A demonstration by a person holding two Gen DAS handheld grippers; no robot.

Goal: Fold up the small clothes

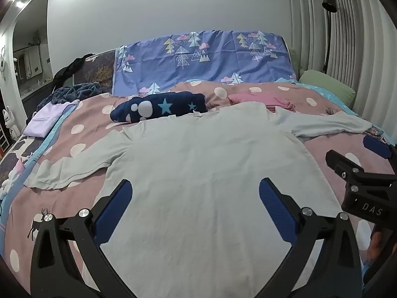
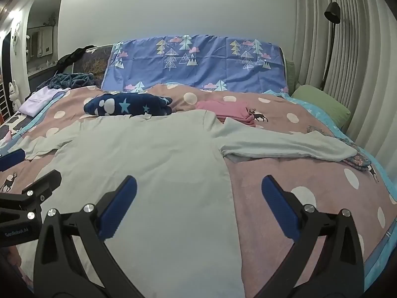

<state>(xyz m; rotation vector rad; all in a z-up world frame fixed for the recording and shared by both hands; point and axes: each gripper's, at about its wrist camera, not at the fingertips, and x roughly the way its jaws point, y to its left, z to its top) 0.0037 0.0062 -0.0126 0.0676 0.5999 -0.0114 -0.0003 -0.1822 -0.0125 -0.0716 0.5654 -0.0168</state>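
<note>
I'm over a bed covered by a dusty-pink quilt (image 1: 260, 92) with white dots and small deer prints. Behind it a blue sheet (image 1: 203, 59) printed with trees and clouds hangs over the headboard, with a plain white wall above, pleated curtains (image 2: 347, 49) on the right and a black lamp (image 2: 332, 12) in front of them. A green pillow (image 2: 320, 104) sits at the far right corner. A pale long-sleeved shirt (image 1: 198, 164) lies flat on the quilt with both sleeves spread out sideways. Beyond it are a navy bundle (image 1: 158, 106) with stars and a folded pink garment (image 2: 228, 111); a lilac piece (image 1: 47, 119) rests at the left edge.

My left claw (image 1: 196, 198) hovers low above the shirt's body, spread wide and holding nothing. My right claw (image 2: 198, 196) hovers over the shirt's right side edge, equally wide and empty.
</note>
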